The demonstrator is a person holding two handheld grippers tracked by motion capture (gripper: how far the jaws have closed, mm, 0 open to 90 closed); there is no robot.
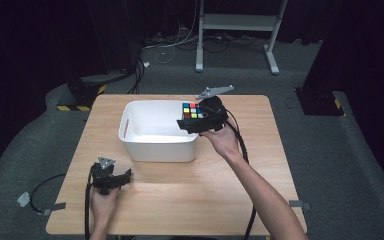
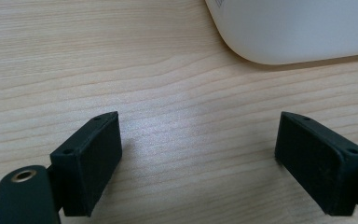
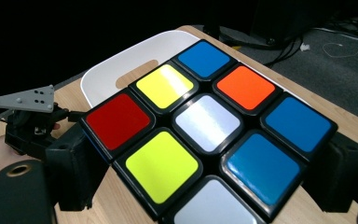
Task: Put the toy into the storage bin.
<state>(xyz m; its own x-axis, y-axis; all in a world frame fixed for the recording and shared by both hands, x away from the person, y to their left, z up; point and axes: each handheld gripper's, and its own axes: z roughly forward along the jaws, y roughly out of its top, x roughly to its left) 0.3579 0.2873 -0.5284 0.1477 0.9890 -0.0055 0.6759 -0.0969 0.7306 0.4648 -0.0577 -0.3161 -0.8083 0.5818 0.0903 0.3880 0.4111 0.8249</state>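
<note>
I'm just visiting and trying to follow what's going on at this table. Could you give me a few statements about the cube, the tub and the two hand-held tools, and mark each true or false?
1. The right gripper holds the puzzle cube between its fingers. True.
2. The cube rests on the bare table. False: it is held up over the white tub's right end.
3. The left gripper is shut on a cloth. False: its fingers stand wide apart with only wood between them.
4. The tub has a slot handle in its end wall. True.
5. The left gripper sits inside the tub. False: it is near the table's front left, outside the tub.
</note>
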